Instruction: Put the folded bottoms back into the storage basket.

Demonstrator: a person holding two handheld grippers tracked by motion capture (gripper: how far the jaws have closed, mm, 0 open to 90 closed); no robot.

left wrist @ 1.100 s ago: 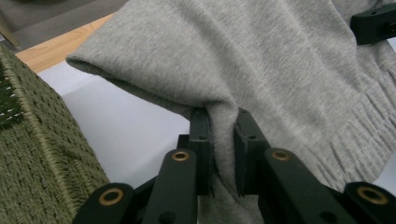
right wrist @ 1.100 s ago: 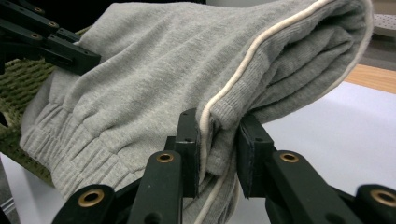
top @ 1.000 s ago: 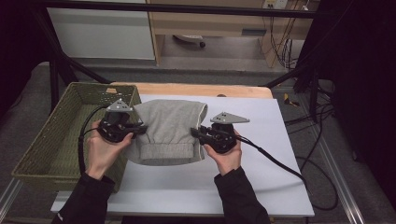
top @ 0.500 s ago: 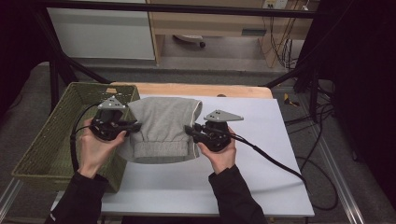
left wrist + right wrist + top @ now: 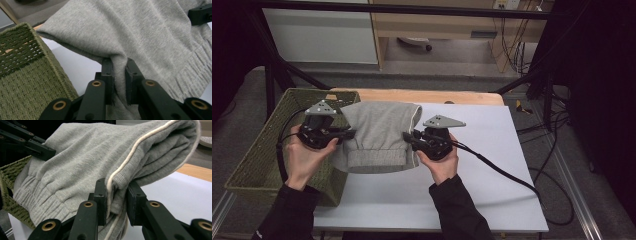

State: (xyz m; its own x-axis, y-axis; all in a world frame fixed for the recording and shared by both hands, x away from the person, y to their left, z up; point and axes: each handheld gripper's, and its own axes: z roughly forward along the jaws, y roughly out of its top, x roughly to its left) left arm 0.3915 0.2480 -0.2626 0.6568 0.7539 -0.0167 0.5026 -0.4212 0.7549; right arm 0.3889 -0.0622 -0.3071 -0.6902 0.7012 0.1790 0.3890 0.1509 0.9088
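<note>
1. Garment (image 5: 379,135): a folded grey knit piece with a ribbed hem, held in the middle of the high view between the two tools, over the left part of the white counter (image 5: 492,165).
2. Lower centre of the left gripper view: the left tool (image 5: 119,72) is clamped on a pinch of the garment's side.
3. Lower centre of the right gripper view: the right tool (image 5: 117,200) is clamped on the garment's opposite edge, where a pale seam line runs.
4. In the high view the left tool (image 5: 343,134) sits left of centre, the right tool (image 5: 408,138) at centre; sleeved forearms enter from the bottom edge.
5. A green woven basket (image 5: 262,145) stands at the left of the frame, beside the counter; the garment's left edge hangs just over its rim.
6. Beyond, at the top, a wooden counter edge (image 5: 422,96), cabinets and cables (image 5: 517,55).
</note>
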